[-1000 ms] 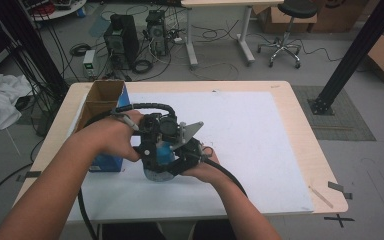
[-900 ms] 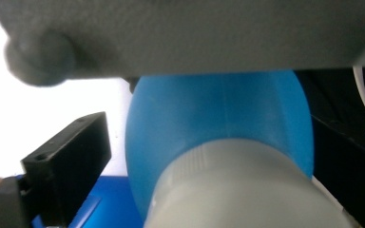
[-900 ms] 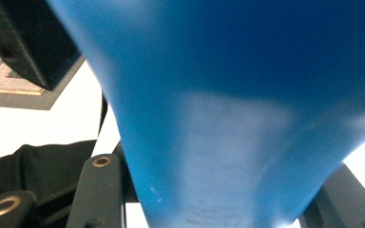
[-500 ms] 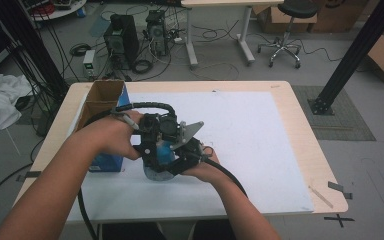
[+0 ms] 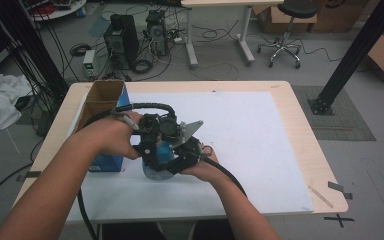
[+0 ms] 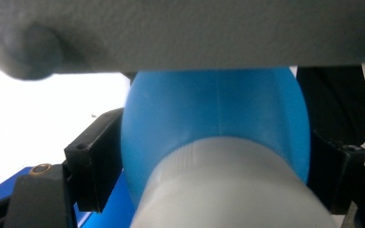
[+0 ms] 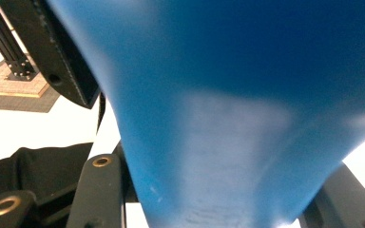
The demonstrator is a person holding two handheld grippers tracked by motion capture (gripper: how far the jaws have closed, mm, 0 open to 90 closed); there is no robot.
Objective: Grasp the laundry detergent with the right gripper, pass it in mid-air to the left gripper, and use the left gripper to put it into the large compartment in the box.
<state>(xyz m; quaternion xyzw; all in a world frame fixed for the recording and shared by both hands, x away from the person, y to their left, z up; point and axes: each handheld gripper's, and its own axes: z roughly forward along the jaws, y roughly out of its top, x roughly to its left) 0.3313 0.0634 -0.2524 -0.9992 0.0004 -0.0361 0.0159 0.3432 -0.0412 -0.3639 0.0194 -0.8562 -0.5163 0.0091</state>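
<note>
Two grippers are being held together around one blue object above the desk (image 5: 260, 150).

A blue object (image 5: 161, 150) with a pale grey lower part is being pinched between the jaws of the left gripper (image 5: 152, 134), its rounded blue body being pressed on both sides in the left gripper view. It is also being clamped by the right gripper (image 5: 182, 155), whose jaws are flanking its narrowing part in the right gripper view. Just beside the left hand (image 5: 107, 140), an open cardboard box (image 5: 100, 100) with a blue side is being left standing on the white sheet (image 5: 250, 130).
</note>
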